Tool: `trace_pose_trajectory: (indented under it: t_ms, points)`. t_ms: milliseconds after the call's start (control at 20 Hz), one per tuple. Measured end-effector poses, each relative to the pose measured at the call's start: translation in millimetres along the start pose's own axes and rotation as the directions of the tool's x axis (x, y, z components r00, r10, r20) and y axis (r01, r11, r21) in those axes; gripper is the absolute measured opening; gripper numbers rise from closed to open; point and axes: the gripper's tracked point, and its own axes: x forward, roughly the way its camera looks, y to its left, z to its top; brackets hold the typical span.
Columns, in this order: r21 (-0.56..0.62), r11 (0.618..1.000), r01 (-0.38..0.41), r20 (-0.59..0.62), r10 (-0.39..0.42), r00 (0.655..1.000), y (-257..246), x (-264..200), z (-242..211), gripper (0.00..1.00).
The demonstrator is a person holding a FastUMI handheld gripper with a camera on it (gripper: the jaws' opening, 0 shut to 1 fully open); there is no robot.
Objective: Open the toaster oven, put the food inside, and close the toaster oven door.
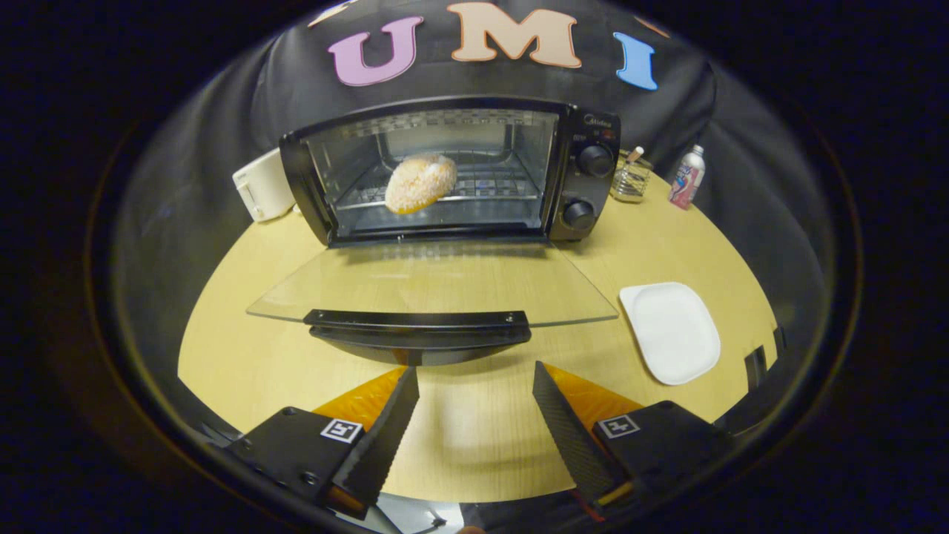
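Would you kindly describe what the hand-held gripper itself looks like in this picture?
The hand-held gripper has two black, wedge-shaped fingers with finely ribbed inner faces. Each is backed by an orange panel and mounted on a black block carrying a small white square marker with a black pattern.

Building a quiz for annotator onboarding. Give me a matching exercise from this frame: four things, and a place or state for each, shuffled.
Things:
1. food
2. toaster oven door
3. white plate
4. gripper

Places or states:
A. bare, on the table beside the door
B. on the rack inside the toaster oven
C. fingers apart, holding nothing, just short of the door handle
D. folded down flat, open

Pairs: 1-B, 2-D, 3-A, 4-C
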Motion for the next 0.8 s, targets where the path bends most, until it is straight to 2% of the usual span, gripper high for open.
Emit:
trace_pose_trajectory:
  t_ms: [450,800]
  points:
    - [0.052,0.998,-0.043,0.182,0.033,0.983,18,2,103,0.99]
    - [0.101,0.992,-0.074,0.239,0.048,0.97,28,20,146,0.99]
